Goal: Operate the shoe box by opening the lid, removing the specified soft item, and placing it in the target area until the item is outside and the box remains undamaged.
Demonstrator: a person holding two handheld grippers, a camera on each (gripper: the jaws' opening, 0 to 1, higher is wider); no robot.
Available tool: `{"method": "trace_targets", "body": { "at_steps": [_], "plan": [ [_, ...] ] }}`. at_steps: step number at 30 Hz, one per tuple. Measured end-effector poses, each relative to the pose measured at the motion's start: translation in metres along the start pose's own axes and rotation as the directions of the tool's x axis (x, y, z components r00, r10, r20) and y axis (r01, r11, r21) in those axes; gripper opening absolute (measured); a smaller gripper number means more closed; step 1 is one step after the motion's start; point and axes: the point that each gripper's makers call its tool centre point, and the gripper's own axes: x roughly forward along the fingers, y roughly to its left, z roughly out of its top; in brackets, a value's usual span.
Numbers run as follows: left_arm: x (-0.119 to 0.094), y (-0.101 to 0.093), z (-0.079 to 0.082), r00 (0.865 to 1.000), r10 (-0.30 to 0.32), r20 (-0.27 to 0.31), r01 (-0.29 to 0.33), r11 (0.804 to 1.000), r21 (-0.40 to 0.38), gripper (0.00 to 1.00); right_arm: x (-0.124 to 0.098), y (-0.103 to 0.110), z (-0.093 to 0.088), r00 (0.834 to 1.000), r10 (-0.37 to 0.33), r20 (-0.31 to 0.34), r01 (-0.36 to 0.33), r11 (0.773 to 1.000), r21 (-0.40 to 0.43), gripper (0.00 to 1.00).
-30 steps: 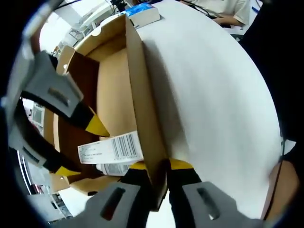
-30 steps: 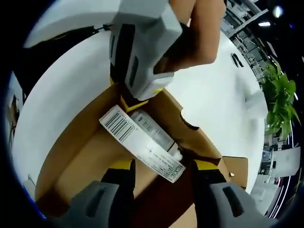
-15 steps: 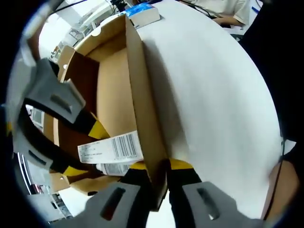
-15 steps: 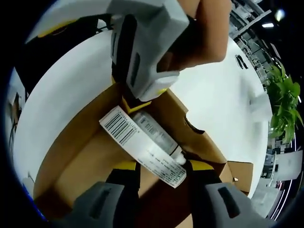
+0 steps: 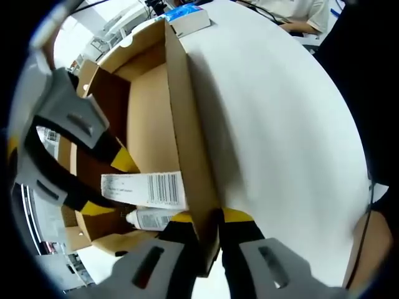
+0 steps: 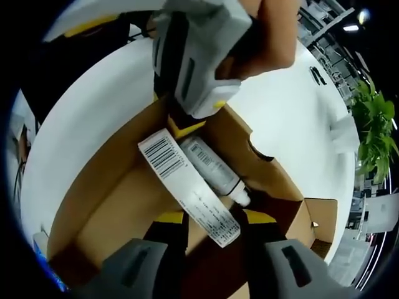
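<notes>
Down at the bottom of the left gripper view, the left gripper (image 5: 206, 218) is pinching the side wall of the shoe box (image 5: 187, 143), its fingers (image 5: 237, 217) pressed onto the cardboard from both sides, steadying the open box on the white surface (image 5: 280, 124). In the right gripper view, the right gripper (image 6: 215, 218) is reaching into the box from the bottom of the frame, fingers (image 6: 168, 219) closing around the long barcode label (image 6: 187, 187); whether they are truly gripping it, I cannot tell. Just beyond, the tube (image 6: 215, 167) is lying on the box floor at centre frame, under that label. So the removal step is underway, by my reading. Next call: a firm hold, then a straight lift clear of the walls. Farther up, the left gripper (image 6: 193, 62) is clamping the far wall.
</notes>
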Motion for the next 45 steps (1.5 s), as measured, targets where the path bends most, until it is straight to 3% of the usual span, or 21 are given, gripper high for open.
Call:
{"method": "trace_targets", "body": {
  "at_steps": [20,26,34,45],
  "plan": [
    [-0.001,0.0,0.0,1.0,0.001,-0.006,-0.001,1.0,-0.003,0.09,-0.015,0.025,-0.024,0.998,0.048,-0.048,-0.045,0.997,0.063,0.22],
    [-0.001,-0.001,0.0,1.0,0.001,-0.007,-0.001,1.0,-0.003,0.09,-0.021,0.036,-0.034,0.996,0.064,-0.056,-0.057,0.991,0.118,0.21],
    [-0.001,-0.001,-0.001,1.0,0.002,-0.01,-0.002,1.0,-0.005,0.09,-0.026,0.048,-0.042,0.996,0.075,-0.048,-0.065,0.979,0.194,0.2],
    [0.0,-0.002,-0.001,1.0,0.002,-0.011,-0.002,1.0,-0.006,0.09,-0.034,0.064,-0.054,0.999,0.05,-0.022,-0.039,0.938,0.345,0.19]
  ]
}}
